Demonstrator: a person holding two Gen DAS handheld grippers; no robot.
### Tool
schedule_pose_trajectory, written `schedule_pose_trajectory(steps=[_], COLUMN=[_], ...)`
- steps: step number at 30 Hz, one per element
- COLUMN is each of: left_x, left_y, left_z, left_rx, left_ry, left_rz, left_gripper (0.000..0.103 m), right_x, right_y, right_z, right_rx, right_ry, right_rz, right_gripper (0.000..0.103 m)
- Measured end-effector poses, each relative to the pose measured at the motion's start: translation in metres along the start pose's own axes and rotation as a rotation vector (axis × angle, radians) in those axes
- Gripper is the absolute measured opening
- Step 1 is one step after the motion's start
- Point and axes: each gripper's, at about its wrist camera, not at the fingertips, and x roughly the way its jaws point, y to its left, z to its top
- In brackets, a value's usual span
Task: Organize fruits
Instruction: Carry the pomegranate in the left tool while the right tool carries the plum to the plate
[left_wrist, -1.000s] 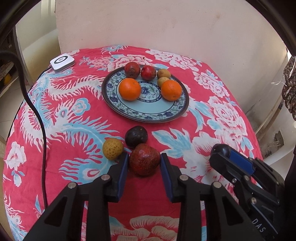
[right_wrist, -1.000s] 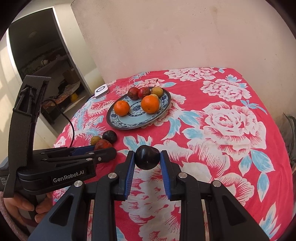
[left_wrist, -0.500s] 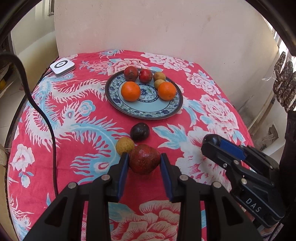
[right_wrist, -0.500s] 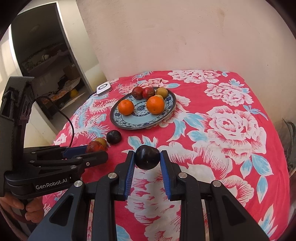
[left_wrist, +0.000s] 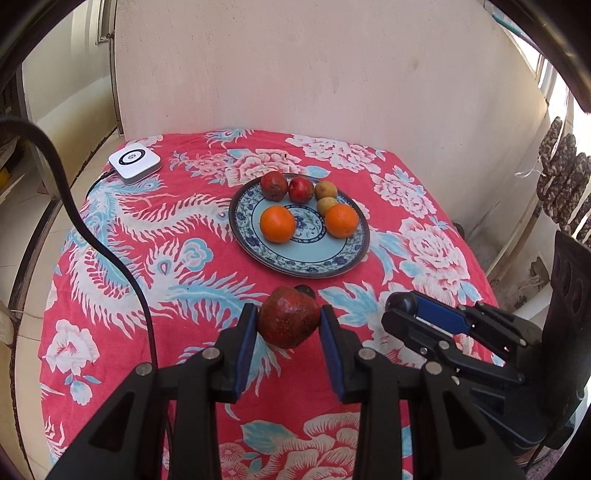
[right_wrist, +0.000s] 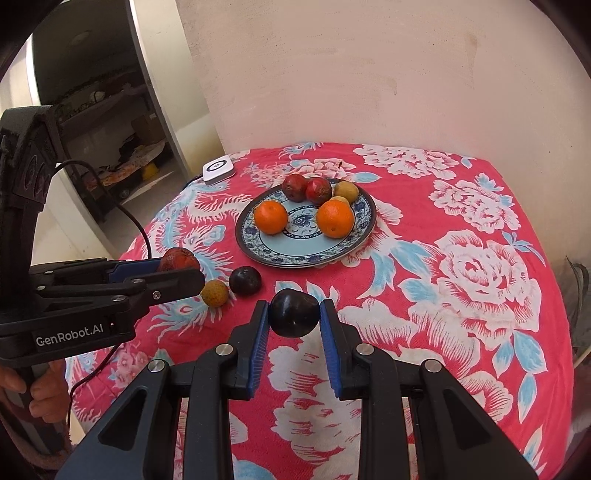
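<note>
Fruits: left gripper (left_wrist: 289, 322) jaws pinch a red fruit (left_wrist: 288, 317); right gripper (right_wrist: 294, 318) jaws pinch a dark plum (right_wrist: 293, 313), both above the surface (right_wrist: 461, 295).

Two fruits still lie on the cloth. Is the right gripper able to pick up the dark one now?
Probably not: the right gripper is already shut on a dark plum, so the dark fruit must wait.

1. The right gripper (right_wrist: 294, 319) clamps a dark purple fruit (right_wrist: 294, 318) between its blue pads, above a red floral tablecloth (right_wrist: 461, 277).
2. At left, the left gripper (right_wrist: 177, 275) grips a red fruit (right_wrist: 178, 259); a hand (right_wrist: 40, 391) holds its handle.
3. A small yellow fruit (right_wrist: 214, 292) and a dark fruit (right_wrist: 245, 280) lie touching on the cloth.
4. Beyond them, a blue patterned plate (right_wrist: 306, 251) carries two oranges (right_wrist: 270, 217), two red fruits and two yellowish ones.
</note>
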Motion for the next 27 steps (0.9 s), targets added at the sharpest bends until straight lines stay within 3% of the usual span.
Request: schedule_pose_trajectory(steps=[16,27], left_x=[0.030,0.062], left_y=[0.037,0.043], left_z=[0.052,0.079], left_rx=[-0.044,-0.022], left_ry=[0.008,0.024], left_rz=[-0.017,-0.032], left_gripper=[0.036,0.036], right_x=[0.037,0.065], right_y=[0.023,0.028], right_z=[0.035,0.051], right_rx=[-0.098,-0.127], right_ry=[0.032,0.050], right_rz=[-0.022,-0.042], right_gripper=[0.029,0.029])
